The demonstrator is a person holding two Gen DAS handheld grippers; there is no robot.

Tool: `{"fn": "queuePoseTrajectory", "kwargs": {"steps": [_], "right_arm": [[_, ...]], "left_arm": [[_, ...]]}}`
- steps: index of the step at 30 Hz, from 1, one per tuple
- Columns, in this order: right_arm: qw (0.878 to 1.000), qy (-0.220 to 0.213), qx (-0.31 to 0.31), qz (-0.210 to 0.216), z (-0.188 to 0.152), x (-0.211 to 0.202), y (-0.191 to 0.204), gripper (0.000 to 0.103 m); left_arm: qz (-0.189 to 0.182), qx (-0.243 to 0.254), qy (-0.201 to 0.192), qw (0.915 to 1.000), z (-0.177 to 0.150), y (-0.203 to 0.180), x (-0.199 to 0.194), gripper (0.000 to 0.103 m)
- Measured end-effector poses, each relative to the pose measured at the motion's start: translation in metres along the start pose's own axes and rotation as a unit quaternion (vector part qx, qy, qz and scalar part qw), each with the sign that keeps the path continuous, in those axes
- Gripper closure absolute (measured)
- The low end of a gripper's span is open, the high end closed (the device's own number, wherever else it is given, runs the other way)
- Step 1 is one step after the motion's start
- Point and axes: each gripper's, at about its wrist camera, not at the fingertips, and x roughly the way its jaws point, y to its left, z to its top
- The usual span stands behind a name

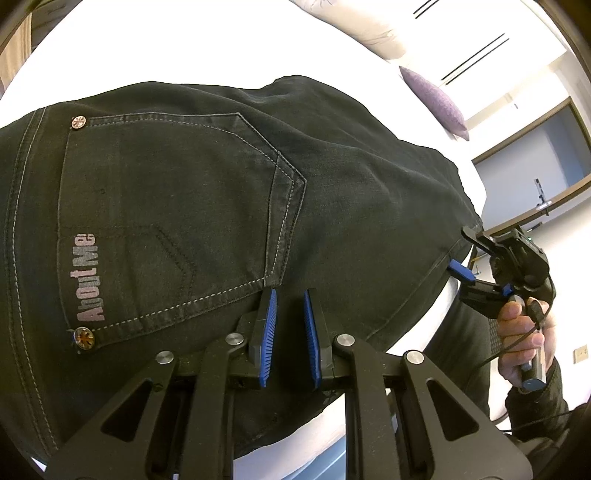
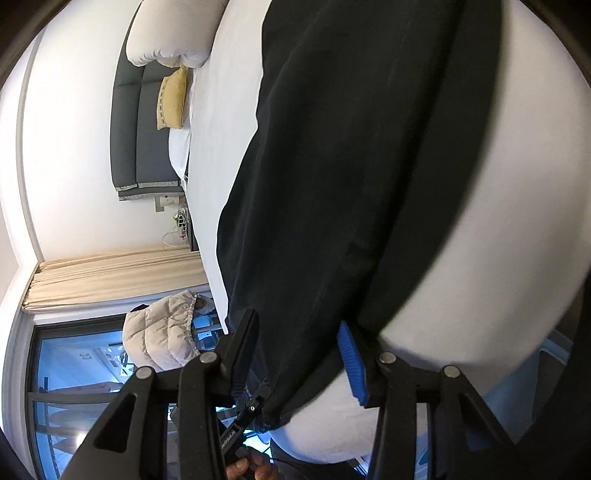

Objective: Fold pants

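Black denim pants point(image 1: 192, 192) lie flat on a white bed point(image 1: 184, 40), back pocket up with an "AboutMe" print. My left gripper point(image 1: 289, 295) hovers just over the fabric near the pocket's lower corner, jaws a little apart and empty. My right gripper point(image 1: 461, 251) shows in the left wrist view at the pants' right edge, jaws apart with the hem between them. In the right wrist view the pants point(image 2: 351, 166) fill the frame and my right gripper point(image 2: 299, 325) stands open around the fabric edge.
A purple pillow point(image 1: 436, 99) and a white pillow point(image 1: 354, 26) lie at the bed's far side. In the right wrist view a grey headboard point(image 2: 136, 122), a yellow cushion point(image 2: 171, 99), curtains point(image 2: 110, 277) and a puffy jacket point(image 2: 162, 332) by a window.
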Motion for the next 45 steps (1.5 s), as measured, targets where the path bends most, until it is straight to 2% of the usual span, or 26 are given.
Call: {"fn": "queuePoseTrajectory", "kwargs": {"steps": [1,3,4,6,13,20,22,24,26,27,29,31,33,36,37,38,43,45], "right_arm": [[1.0,-0.002,0.001,0.007,0.0,0.001,0.001,0.057],[1.0,0.004,-0.007,0.011,0.0,0.006,0.002,0.072],[1.0,0.005,-0.011,0.005,0.0,0.008,0.002,0.093],[1.0,-0.001,-0.013,-0.009,-0.001,0.007,-0.001,0.098],[0.996,-0.033,-0.057,-0.056,-0.014,-0.008,0.007,0.1],[0.996,-0.032,-0.058,-0.064,-0.016,-0.012,-0.002,0.101],[0.996,-0.021,-0.064,-0.053,-0.014,-0.009,-0.002,0.101],[0.999,-0.017,-0.028,-0.017,-0.008,-0.012,-0.012,0.097],[0.999,-0.034,0.004,0.015,-0.001,-0.022,-0.023,0.087],[0.999,-0.05,0.007,0.021,0.002,-0.027,-0.024,0.083],[0.996,-0.082,0.001,0.024,0.011,-0.039,-0.02,0.068],[0.994,-0.106,0.003,0.027,0.022,-0.046,-0.018,0.063],[0.991,-0.131,0.021,0.031,0.037,-0.053,-0.021,0.064],[0.983,-0.166,0.058,0.048,0.058,-0.066,-0.034,0.075],[0.982,-0.175,0.06,0.042,0.063,-0.07,-0.036,0.085],[0.982,-0.178,0.058,0.029,0.067,-0.074,-0.037,0.099],[0.983,-0.18,0.029,-0.026,0.068,-0.08,-0.032,0.101],[0.982,-0.183,0.028,-0.03,0.069,-0.084,-0.034,0.101]], "left_arm": [[0.0,0.001,0.0,1.0,0.0,0.0,0.0,0.088],[-0.001,0.0,0.0,1.0,0.0,0.001,0.0,0.088],[-0.001,0.0,0.001,1.0,0.0,0.001,0.0,0.088],[-0.001,0.001,0.001,1.0,0.001,0.001,0.0,0.088],[0.002,0.009,0.007,0.9999,0.003,-0.003,-0.001,0.088],[0.017,0.022,0.008,0.9996,0.003,-0.009,-0.007,0.088],[0.013,0.018,0.005,0.9997,0.003,-0.007,-0.007,0.088],[0.0,0.005,0.002,1.0,0.002,-0.002,-0.007,0.088],[-0.004,0.001,0.001,1.0,0.002,-0.001,-0.006,0.088],[-0.002,0.003,0.001,1.0,0.002,-0.001,-0.005,0.088],[0.0,0.007,0.001,1.0,0.0,-0.002,-0.005,0.088],[0.001,0.006,0.001,1.0,0.0,-0.002,-0.005,0.088],[0.001,0.004,0.001,1.0,-0.001,0.0,-0.006,0.088],[0.004,0.005,0.001,1.0,-0.002,-0.001,-0.006,0.088],[0.004,0.005,0.001,1.0,-0.003,-0.001,-0.006,0.088],[0.004,0.005,0.001,1.0,-0.003,0.0,-0.006,0.088],[0.005,0.005,0.001,1.0,-0.003,0.0,-0.005,0.088],[0.007,0.007,0.003,0.9999,-0.002,-0.001,-0.005,0.088]]}}
